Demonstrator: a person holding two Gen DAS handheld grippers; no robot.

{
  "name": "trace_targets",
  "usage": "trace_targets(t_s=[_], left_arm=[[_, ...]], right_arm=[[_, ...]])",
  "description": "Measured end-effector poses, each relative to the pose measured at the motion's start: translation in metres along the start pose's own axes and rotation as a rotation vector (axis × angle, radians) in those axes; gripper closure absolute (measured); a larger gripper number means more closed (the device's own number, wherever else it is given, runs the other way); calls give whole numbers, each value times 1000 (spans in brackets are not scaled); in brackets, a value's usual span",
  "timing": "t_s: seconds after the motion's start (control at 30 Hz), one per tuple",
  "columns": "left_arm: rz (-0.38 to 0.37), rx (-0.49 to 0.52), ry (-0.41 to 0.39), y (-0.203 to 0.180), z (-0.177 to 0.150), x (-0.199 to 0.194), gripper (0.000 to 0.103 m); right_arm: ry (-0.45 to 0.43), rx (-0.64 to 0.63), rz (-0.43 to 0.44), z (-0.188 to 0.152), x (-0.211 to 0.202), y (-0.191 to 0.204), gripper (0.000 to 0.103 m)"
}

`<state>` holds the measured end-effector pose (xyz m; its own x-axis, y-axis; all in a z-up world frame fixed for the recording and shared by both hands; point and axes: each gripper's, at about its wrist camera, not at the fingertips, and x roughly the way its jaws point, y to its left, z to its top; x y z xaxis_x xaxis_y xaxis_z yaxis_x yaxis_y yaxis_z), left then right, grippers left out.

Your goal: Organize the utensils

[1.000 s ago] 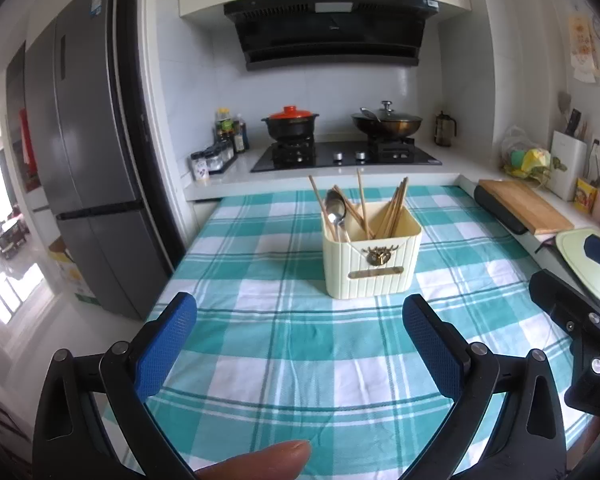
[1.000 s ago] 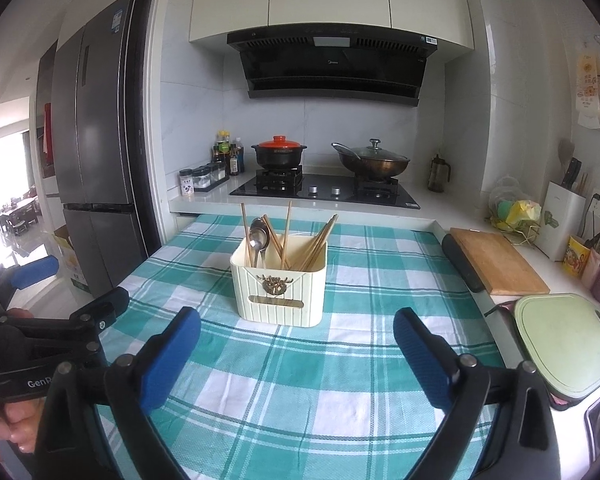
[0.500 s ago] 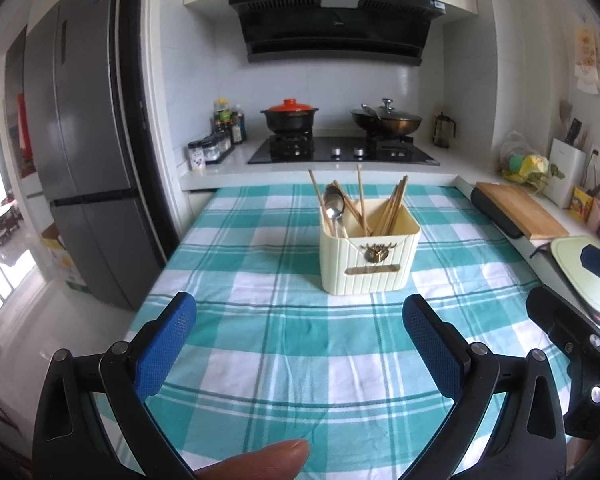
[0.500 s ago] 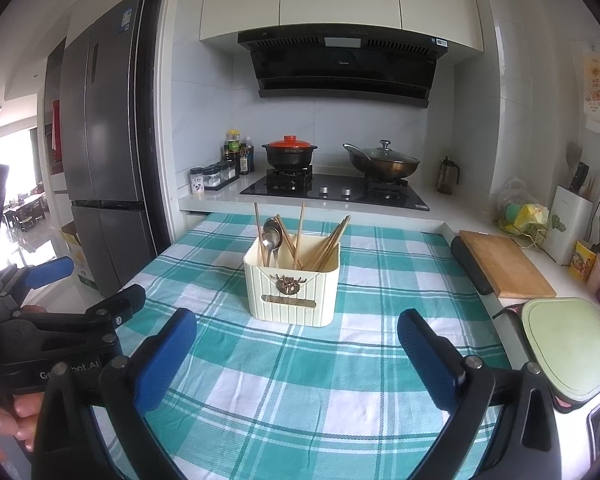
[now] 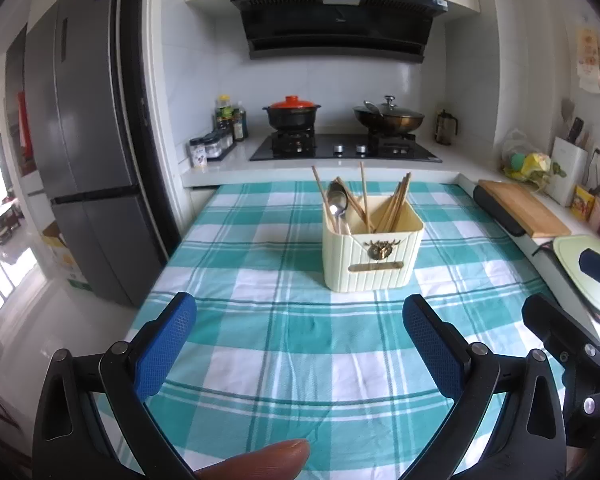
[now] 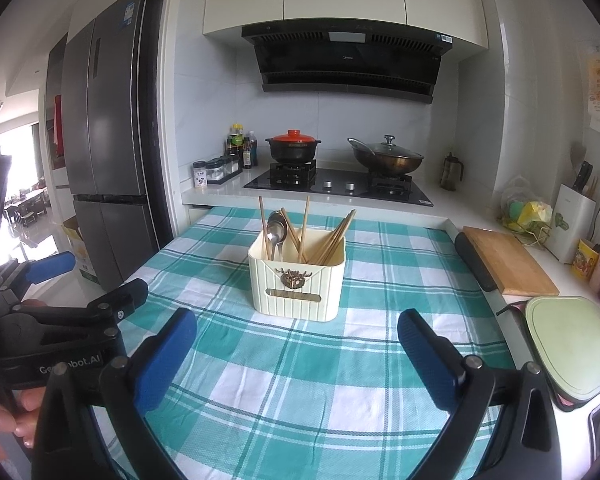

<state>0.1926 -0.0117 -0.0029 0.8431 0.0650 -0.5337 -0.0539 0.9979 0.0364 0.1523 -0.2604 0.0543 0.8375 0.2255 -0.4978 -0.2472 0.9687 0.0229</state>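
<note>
**Both grippers spread, holder dead ahead, nothing grasped**

We note the cream utensil holder (image 5: 372, 254) standing upright on the checked table (image 5: 260, 352), far of both tools and near the table's middle. The left gripper (image 5: 298, 340) has its fingers wide apart and empty; the right gripper (image 6: 296, 354) likewise, fingers apart, nothing between them. Both hover above the near part of the table, well apart from the holder.

Key relation: from the left gripper the holder lies ahead and slightly right; from the right gripper it lies ahead and slightly left. We judge neither clearly nearer.

Contents stand with long axes roughly vertical, leaning outward. Count: one holder; spoons (image 6: 277, 229), apparently two, overlapping, in the left part; chopsticks (image 6: 332, 240), several, exact number not resolvable, bunched at right with a few strays at left.
</note>
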Motion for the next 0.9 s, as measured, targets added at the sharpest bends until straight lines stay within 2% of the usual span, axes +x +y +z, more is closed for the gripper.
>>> trace_targets(t_s=[0.9], left_arm=[[-3,4,-9,-2,5,-3,0]], right_arm=[[-3,-2,2,0,-1,1,1]])
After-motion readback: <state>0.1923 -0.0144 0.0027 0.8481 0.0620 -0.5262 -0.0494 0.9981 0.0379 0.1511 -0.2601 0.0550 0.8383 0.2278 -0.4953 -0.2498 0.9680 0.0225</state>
